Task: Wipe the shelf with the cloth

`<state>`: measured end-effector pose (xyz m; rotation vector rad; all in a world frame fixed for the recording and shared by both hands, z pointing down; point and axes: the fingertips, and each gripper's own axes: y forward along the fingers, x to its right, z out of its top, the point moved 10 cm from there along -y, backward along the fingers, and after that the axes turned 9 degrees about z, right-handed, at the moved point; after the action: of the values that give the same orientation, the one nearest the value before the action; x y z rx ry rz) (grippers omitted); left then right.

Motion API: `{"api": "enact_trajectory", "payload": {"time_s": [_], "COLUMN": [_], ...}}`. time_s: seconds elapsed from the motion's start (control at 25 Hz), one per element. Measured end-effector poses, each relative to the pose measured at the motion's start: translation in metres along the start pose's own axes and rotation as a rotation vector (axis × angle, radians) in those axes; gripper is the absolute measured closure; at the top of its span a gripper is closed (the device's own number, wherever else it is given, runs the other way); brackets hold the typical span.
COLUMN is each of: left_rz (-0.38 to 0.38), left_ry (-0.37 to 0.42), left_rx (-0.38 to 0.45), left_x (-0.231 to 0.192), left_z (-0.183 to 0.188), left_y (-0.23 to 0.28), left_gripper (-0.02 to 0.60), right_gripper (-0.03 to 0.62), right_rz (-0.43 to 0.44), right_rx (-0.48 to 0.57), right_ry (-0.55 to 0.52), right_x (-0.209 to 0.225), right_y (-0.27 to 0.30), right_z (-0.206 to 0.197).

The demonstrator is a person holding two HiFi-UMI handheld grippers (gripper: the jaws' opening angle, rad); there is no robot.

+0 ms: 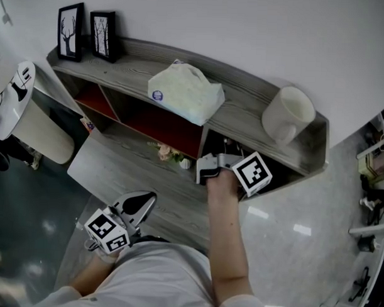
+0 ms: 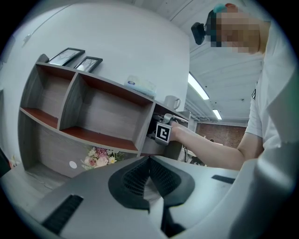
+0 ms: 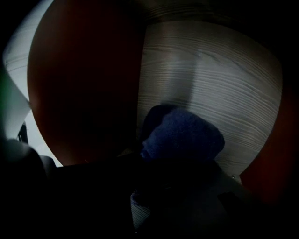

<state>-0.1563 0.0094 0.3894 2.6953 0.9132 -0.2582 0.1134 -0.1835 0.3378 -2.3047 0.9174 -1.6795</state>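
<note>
- Shelf (image 1: 244, 98): grey wood-grain unit with red-lined compartments, set against a white wall.
- White soft packet (image 1: 185, 89): laid mid-way along the top board.
- White mug (image 1: 288, 114): placed toward the board's right end.
- Two framed pictures (image 1: 70, 31): propped at its left end.
- Right tongs (image 1: 208, 171): reached into the right-hand compartment, clamped on the cloth.
- Left tongs (image 2: 150, 161): held low before the shelf, closed together, nothing gripped.
- Cloth (image 3: 182, 135): dark blue, bunched, seen against the compartment's wood-grain panel.
- Flowers (image 1: 170, 154): small bunch, kept low in the unit.
</note>
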Motion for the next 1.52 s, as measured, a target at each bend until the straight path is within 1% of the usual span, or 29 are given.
{"api": "enact_trajectory", "payload": {"time_s": [0.08,0.16,0.36,0.52,0.64,0.84,0.96,1.12,1.24,1.36,1.52], "left_rz": [-0.003,-0.009,-0.023,-0.033,-0.040,-0.045,-0.041,-0.036,-0.031,-0.028,-0.028], "left_ry": [-0.001,-0.001,-0.002,-0.003,-0.005,-0.004,-0.007,-0.012,-0.015,-0.017,-0.020], "left_rx": [0.001,0.001,-0.006,-0.012,-0.020,-0.023,-0.026,-0.033,-0.034,-0.035,-0.031], "left_x": [0.002,0.003,0.009,0.013,0.016,0.017,0.017,0.016,0.015,0.015,0.014], "left_z": [0.000,0.000,-0.003,-0.006,-0.008,-0.011,-0.013,-0.016,-0.016,-0.016,-0.016], "left_y": [0.002,0.004,0.006,0.005,0.003,0.001,0.000,-0.001,-0.001,0.000,0.002], "left_gripper": [0.566,0.566,0.566,0.566,0.566,0.566,0.566,0.566,0.566,0.566,0.566], "right_gripper": [0.539,0.539,0.539,0.539,0.539,0.539,0.539,0.539,0.540,0.539,0.539], "right_rz": [0.011,0.010,0.033,0.056,0.051,-0.013,-0.059,-0.119,-0.164,-0.229,-0.343], "right_rx": [-0.058,-0.085,-0.102,-0.117,-0.118,-0.118,-0.121,-0.118,-0.136,-0.148,-0.155], "right_ry": [-0.027,-0.041,0.015,0.034,0.049,0.095,0.106,0.148,0.137,0.141,0.151], "right_x": [-0.007,-0.014,-0.019,-0.023,-0.021,-0.003,0.013,0.035,0.054,0.070,0.084], "right_y": [0.002,0.000,-0.012,-0.024,-0.034,-0.054,-0.065,-0.076,-0.085,-0.094,-0.107], "right_z": [-0.002,-0.005,-0.013,-0.020,-0.028,-0.044,-0.052,-0.063,-0.067,-0.074,-0.082]}}
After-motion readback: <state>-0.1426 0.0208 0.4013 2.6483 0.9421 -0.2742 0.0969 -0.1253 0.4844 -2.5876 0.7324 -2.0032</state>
